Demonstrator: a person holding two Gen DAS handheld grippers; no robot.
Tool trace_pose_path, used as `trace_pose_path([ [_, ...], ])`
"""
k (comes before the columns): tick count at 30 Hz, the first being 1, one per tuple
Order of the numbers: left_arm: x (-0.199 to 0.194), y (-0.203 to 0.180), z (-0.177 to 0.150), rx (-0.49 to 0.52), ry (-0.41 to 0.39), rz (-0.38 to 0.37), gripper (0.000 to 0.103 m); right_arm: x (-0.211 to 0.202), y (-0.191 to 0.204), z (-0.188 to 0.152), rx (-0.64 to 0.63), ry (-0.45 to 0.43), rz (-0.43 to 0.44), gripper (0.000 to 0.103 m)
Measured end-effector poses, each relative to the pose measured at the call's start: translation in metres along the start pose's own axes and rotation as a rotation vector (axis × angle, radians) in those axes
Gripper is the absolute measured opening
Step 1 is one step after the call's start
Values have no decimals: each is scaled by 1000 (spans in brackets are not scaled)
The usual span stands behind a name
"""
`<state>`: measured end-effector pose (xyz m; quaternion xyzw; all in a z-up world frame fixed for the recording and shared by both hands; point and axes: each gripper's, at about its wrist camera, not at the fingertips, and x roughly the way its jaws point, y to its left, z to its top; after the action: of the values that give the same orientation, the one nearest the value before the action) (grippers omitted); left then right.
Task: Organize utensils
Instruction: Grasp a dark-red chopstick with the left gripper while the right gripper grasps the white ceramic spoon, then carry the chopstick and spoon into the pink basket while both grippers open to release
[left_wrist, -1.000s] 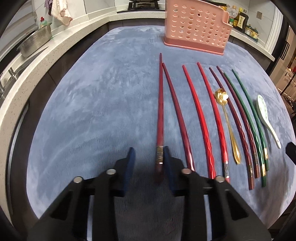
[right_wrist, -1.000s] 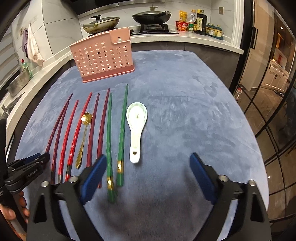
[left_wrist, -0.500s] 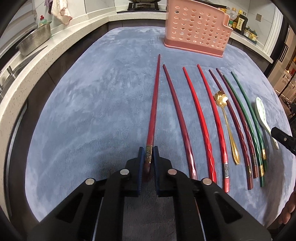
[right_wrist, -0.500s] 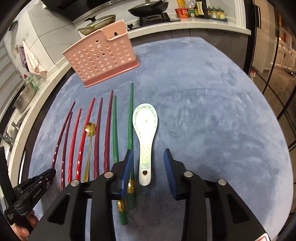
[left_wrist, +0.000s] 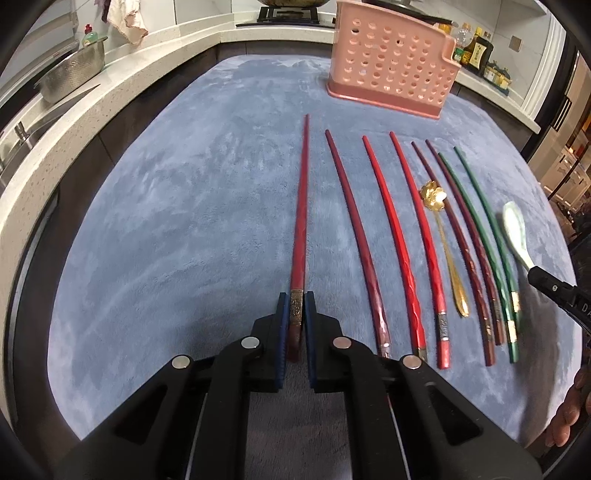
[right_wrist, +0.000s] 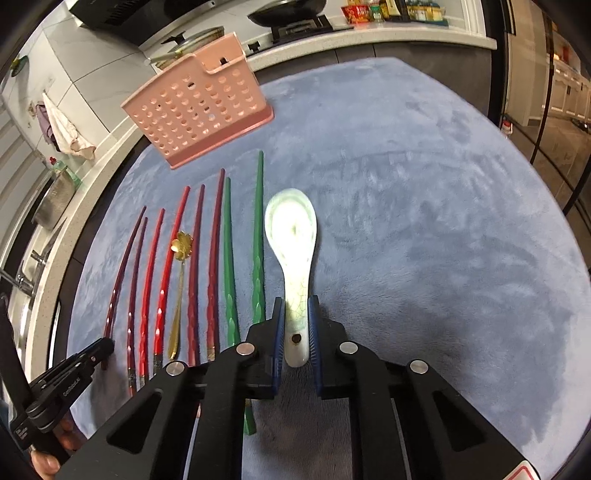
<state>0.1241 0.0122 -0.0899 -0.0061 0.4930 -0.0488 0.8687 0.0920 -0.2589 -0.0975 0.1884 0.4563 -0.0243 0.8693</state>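
My left gripper is clamped on the banded end of a long dark-red lacquered chopstick lying on the grey-blue plush mat; my right gripper pinches the handle of a pale green crackle-glazed ceramic spoon; between them lie 7 more chopsticks, red and green, plus a gold flower-bowl spoon; pink perforated plastic holder stands at the mat's far edge, nothing blocking it.
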Motion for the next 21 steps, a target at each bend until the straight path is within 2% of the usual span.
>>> trace_pose_path([
  [5, -25, 6, 3, -11, -47, -12, 7, -28, 5, 7, -22, -54, -23, 9],
  [12, -69, 10, 25, -20, -139, -23, 7, -57, 13, 23, -50, -108, -45, 7],
  [21, -112, 18, 78, -41, -244, -47, 7, -84, 25, 51, -83, -176, -33, 7],
])
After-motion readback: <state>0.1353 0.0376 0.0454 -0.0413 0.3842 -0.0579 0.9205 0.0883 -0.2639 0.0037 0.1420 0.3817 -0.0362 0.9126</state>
